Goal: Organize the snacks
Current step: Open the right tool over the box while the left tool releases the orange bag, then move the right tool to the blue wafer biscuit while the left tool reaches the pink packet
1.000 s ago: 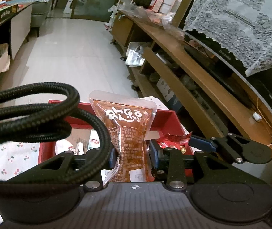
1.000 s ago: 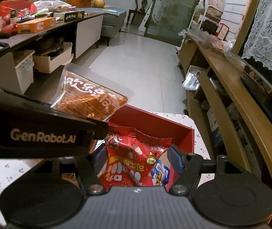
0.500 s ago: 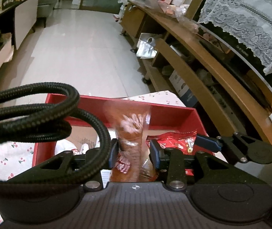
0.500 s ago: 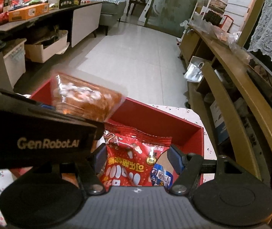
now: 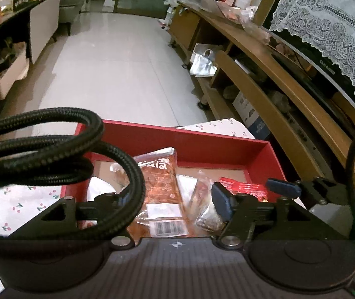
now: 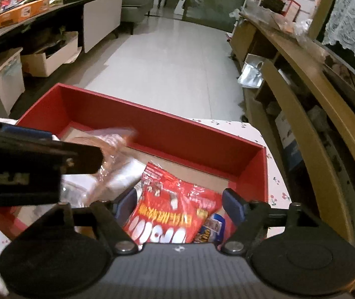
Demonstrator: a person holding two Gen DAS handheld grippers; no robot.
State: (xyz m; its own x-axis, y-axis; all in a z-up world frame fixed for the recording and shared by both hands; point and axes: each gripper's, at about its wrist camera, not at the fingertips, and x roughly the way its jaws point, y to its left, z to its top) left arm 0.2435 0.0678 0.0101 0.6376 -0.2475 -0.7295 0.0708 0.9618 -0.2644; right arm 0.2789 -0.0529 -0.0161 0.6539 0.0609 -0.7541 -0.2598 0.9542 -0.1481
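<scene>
A red box [image 5: 177, 134] [image 6: 177, 124] stands on a cherry-print cloth. An orange snack bag [image 5: 161, 182] lies flat in it, loose between the jaws of my left gripper [image 5: 172, 199], which are opening; the pads do not touch it. In the right wrist view that bag [image 6: 112, 147] is blurred beside the left gripper's body [image 6: 28, 164]. A red snack bag [image 6: 170, 211] [image 5: 242, 188] lies in the box's right part. My right gripper [image 6: 178, 204] straddles it with jaws opening, pads clear of it. A small blue packet [image 6: 211, 226] peeks from under the red bag.
A black braided cable [image 5: 52, 154] loops across the left wrist view and hides the left finger. A long wooden shelf unit [image 5: 289, 94] runs along the right, a lace cloth [image 5: 327, 25] above it. White tiled floor [image 6: 177, 62] lies beyond the box; a cluttered counter [image 6: 40, 7] stands left.
The left jaws have spread and let go of the orange bag, which fell from upright to flat in the box. The right jaws widened around the red bag. Both grippers sank toward the box.
</scene>
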